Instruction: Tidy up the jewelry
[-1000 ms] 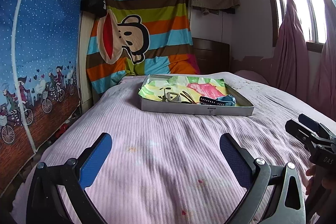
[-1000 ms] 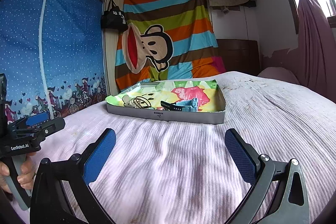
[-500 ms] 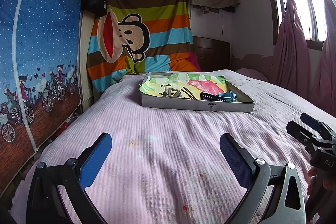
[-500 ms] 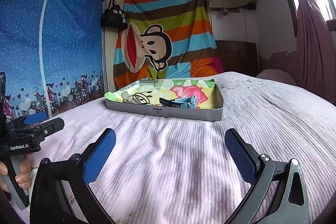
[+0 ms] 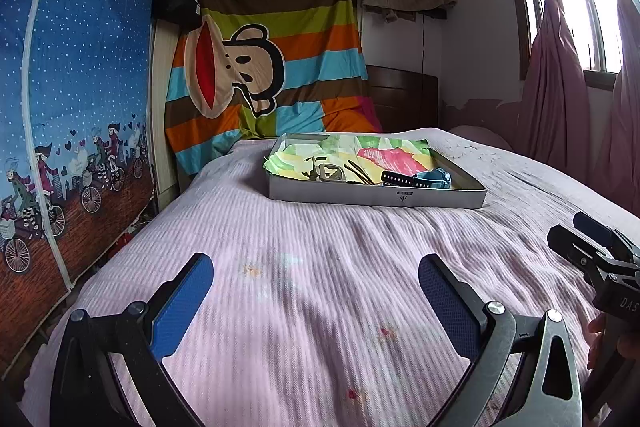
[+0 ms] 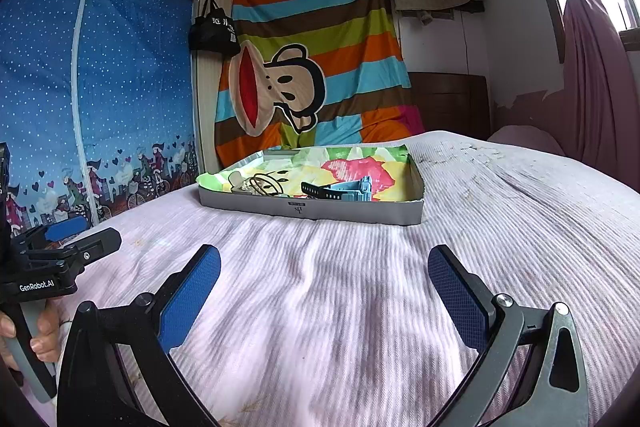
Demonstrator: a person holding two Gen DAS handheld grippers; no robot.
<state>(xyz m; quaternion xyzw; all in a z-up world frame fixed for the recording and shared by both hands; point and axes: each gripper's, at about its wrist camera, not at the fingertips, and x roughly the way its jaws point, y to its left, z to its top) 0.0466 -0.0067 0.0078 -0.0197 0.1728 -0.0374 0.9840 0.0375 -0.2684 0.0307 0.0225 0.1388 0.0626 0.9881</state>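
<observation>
A shallow grey tray (image 5: 376,198) (image 6: 312,210) lined with colourful paper sits on the pink bed, far ahead of both grippers. In it lie a blue watch with a black strap (image 5: 424,179) (image 6: 344,189), a silver buckle-like piece (image 5: 330,171) and thin dark looped cords (image 6: 260,183). My left gripper (image 5: 316,287) is open and empty above the bedspread. My right gripper (image 6: 324,281) is open and empty too. Each gripper shows at the edge of the other's view: the right one (image 5: 592,247), the left one (image 6: 68,247).
The pink striped bedspread (image 5: 320,267) stretches between the grippers and the tray. A blue fabric wardrobe (image 5: 72,107) stands left of the bed. A striped monkey blanket (image 5: 272,67) hangs behind the tray. Pink curtains (image 5: 560,87) and a window are on the right.
Both cameras have tilted or sunk lower toward the bed, so the tray looks flatter and higher in the views. Both grippers stay open and empty.
</observation>
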